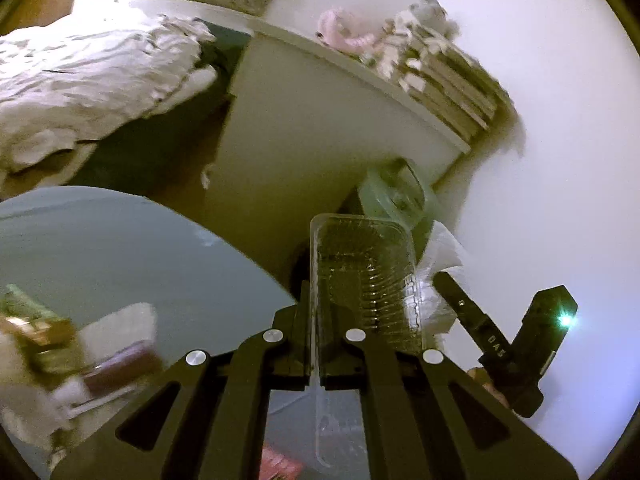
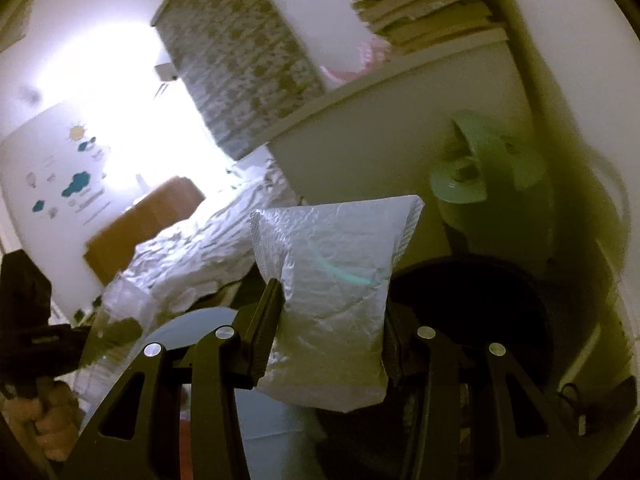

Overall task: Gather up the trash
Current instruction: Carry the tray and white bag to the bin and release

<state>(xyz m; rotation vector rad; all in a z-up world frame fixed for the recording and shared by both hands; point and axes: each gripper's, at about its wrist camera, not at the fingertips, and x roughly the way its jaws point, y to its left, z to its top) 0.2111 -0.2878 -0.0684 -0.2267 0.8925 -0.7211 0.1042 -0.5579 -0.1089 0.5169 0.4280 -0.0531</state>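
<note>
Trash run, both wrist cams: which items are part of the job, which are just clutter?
Job:
- clear plastic tray, clamped in left gripper
- white padded mailer, clamped in right gripper

Clutter:
- stack of books
- rumpled bedding
- green fan
- cardboard box

Left gripper (image 1: 318,344) jaws clamped on edge of clear plastic tray (image 1: 364,276), held upright above round grey table (image 1: 120,248). Right gripper (image 1: 496,320) just beside it, holding white packet (image 1: 442,256). Book-stacked shelf (image 1: 452,80) beyond.
</note>
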